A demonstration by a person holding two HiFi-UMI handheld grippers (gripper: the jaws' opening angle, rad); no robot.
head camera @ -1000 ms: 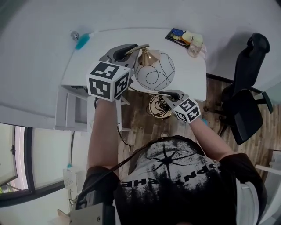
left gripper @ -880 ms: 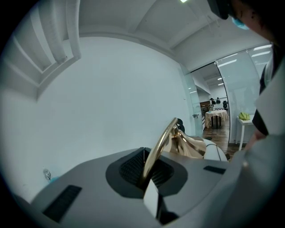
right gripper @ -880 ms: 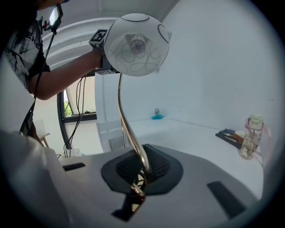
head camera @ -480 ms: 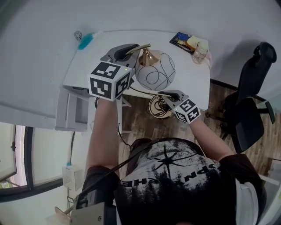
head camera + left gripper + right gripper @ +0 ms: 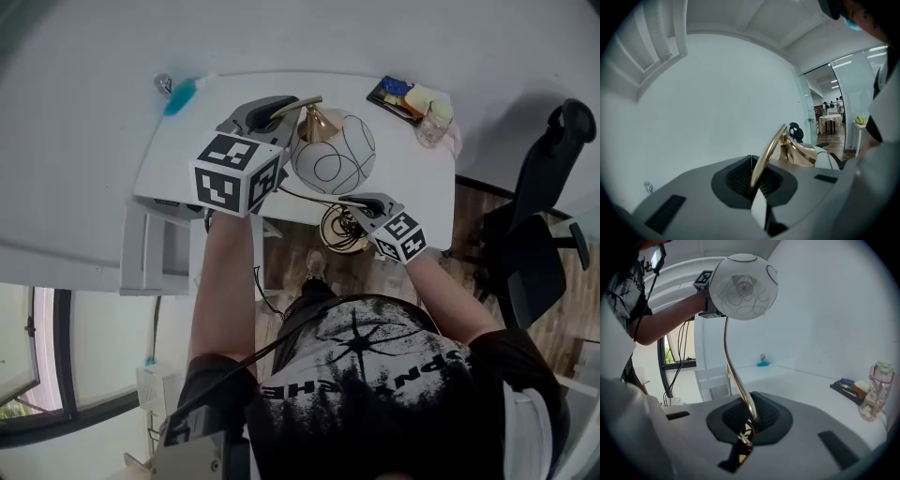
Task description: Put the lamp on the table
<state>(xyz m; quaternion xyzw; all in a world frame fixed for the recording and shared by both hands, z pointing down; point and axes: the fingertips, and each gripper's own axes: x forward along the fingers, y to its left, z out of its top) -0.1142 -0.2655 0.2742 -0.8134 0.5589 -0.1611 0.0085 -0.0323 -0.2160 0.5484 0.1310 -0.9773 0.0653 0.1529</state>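
The lamp is hanging in the air between the 2 grippers and is not resting on anything. Its shade is a smooth, frosted white globe with thin dark lines looping across it, and a flared, polished brass fitting is capping it. A slim brass stem, round and glossy, is curving down in a long bend to a round brass base that looks like open rings.

The left gripper is clamping the arched upper end of the stem beside the fitting, its ribbed black pads pressing on the metal. The right gripper is squeezing the lower stretch of the stem in the same way, just above the base.

In the head view the globe is showing over the near part of the flat white table, while the base is sitting just off the table's near edge, above the wooden floor.

On the table's far side, a clear bottle is standing next to a dark tray of blue and yellow items, and a teal object is lying at the far left corner. A black office chair is standing to the right.
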